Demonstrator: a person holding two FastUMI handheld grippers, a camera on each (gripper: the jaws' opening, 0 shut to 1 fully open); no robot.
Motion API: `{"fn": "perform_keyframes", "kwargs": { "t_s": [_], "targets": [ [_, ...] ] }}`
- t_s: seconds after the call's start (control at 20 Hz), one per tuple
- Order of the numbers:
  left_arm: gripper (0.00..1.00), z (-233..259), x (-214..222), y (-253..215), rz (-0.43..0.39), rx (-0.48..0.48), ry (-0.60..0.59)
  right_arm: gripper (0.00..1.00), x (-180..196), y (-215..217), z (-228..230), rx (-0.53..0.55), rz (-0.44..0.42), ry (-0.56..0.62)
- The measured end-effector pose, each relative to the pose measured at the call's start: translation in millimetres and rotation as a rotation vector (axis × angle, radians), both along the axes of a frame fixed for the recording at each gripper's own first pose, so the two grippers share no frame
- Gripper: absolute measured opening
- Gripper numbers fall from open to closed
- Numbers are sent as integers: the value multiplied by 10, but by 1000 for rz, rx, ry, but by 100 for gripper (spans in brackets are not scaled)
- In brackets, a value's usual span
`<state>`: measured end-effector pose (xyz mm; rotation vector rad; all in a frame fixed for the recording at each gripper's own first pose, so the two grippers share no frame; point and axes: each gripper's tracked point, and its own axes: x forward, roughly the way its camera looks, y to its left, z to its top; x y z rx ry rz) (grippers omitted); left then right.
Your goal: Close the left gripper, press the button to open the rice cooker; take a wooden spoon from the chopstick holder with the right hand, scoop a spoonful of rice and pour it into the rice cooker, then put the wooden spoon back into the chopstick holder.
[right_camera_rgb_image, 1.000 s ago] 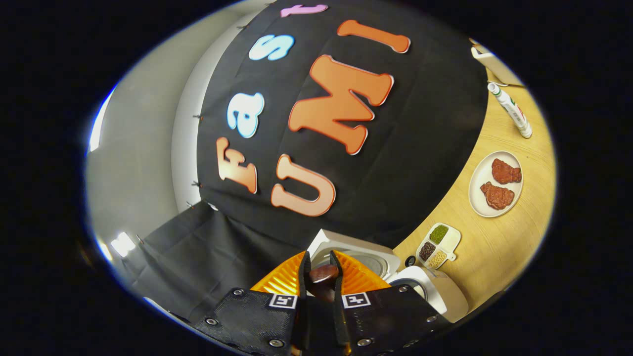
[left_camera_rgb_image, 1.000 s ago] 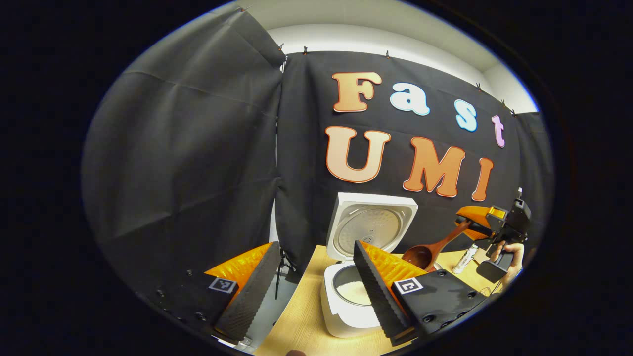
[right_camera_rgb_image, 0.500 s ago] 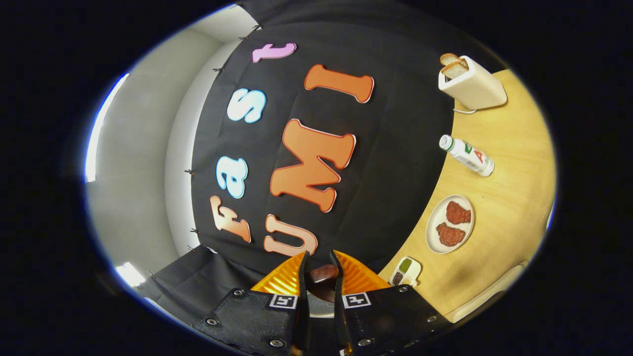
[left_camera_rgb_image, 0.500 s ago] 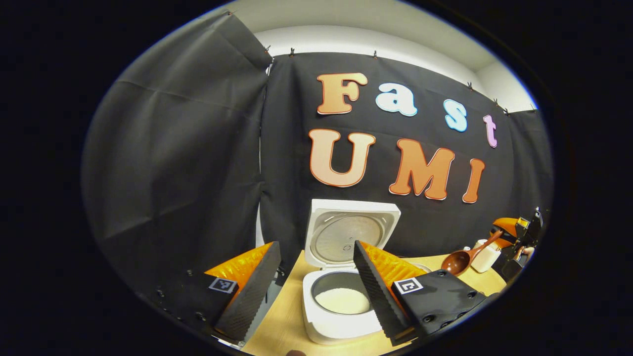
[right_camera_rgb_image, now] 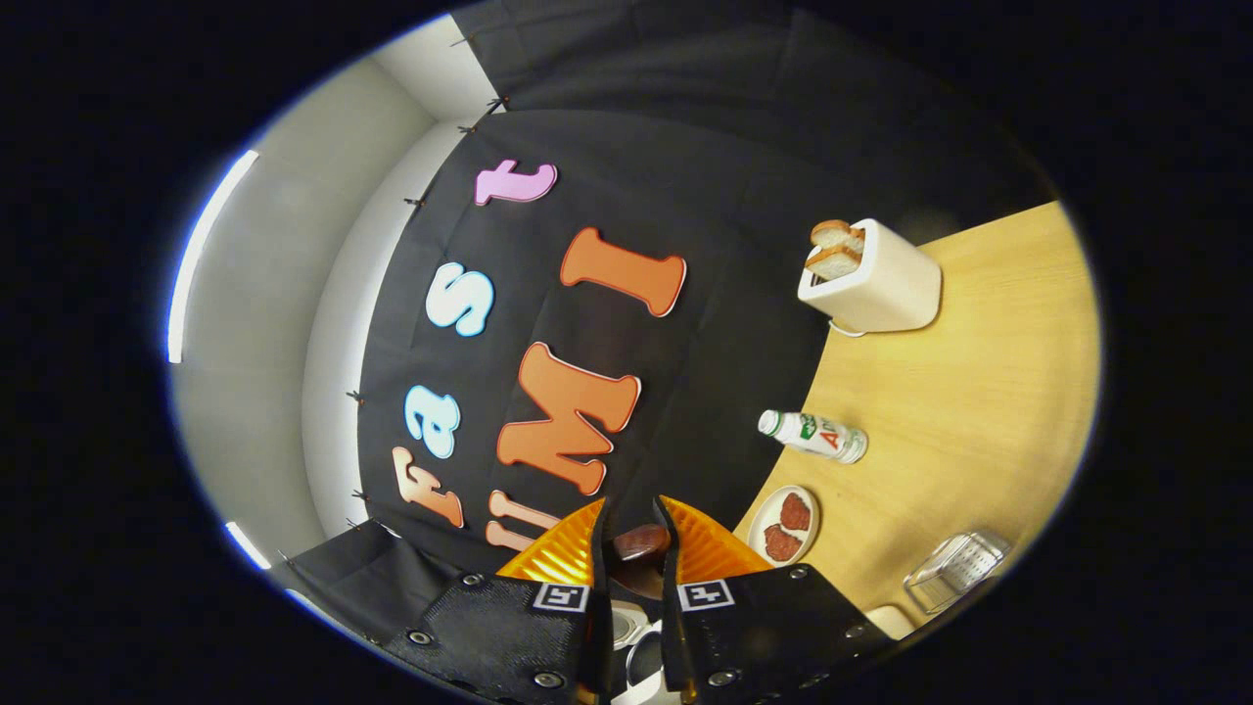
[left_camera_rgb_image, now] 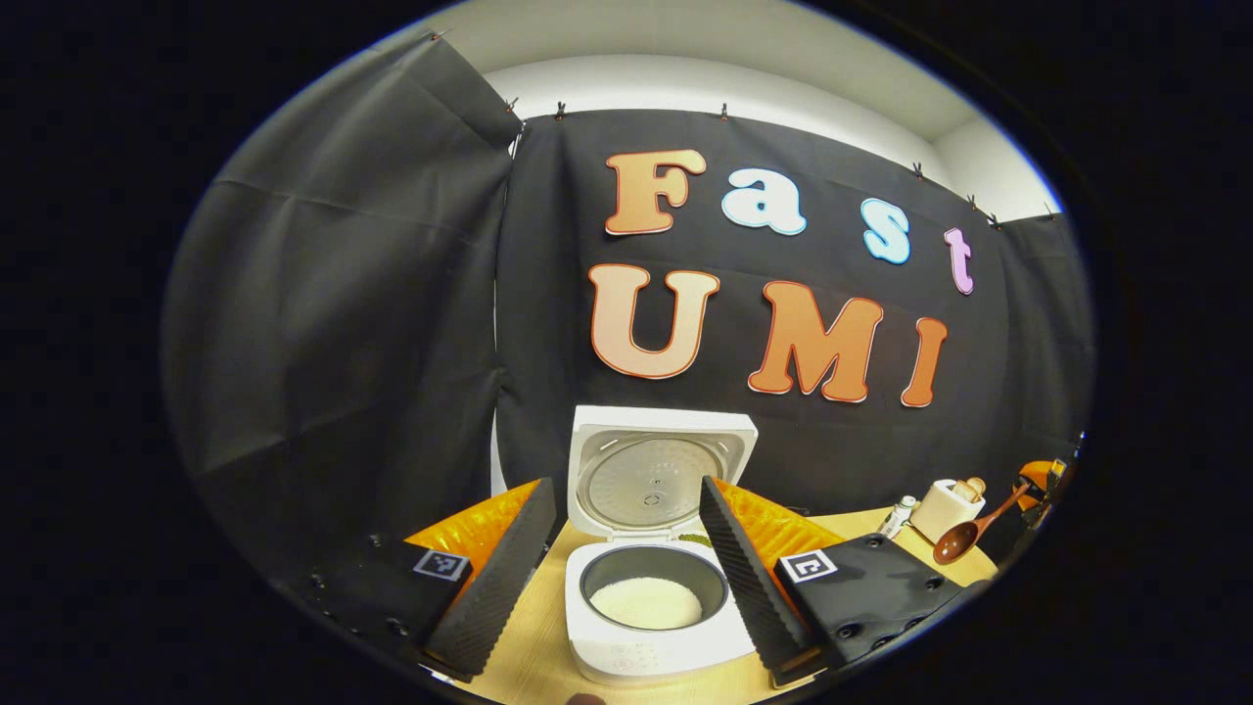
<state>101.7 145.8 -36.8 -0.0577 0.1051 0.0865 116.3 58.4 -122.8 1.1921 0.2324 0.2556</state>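
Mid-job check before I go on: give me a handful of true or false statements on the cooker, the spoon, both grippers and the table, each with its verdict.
1. The rice cooker stands with its lid raised. True.
2. The cooker's pot is empty. False: white rice lies in the bottom of it.
3. The right gripper is shut on the wooden spoon. True: both fingers press on its handle.
4. The left gripper is shut. False: its fingers stand wide apart, with the cooker seen between them.
5. The toaster has no bread in it. False: bread slices stick out of its slots.
6. A bottle lies on its side on the table. True.
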Motion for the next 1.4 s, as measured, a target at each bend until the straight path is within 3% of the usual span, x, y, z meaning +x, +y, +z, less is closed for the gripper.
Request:
{"fn": "perform_keyframes", "kwargs": {
  "t_s": [0.45,0.7,0.75,0.8,1.1,1.4],
  "targets": [
    [99,-101,-109,-169,35,17,25,19,-328,-562,-763,-93,-28,124],
    [99,-109,-150,-255,46,15,28,19,-348,-514,-1094,-192,9,161],
    [99,-112,-155,-262,50,15,29,14,-343,-469,-1155,-209,22,164],
    [99,-120,-168,-282,52,16,33,19,-331,-413,-1209,-218,36,168],
    [99,-127,-238,-321,62,39,47,19,-299,-197,-1608,-336,80,190],
    [99,-63,-294,-328,65,62,43,31,-238,-272,-1679,-329,54,227]
  ]
}}
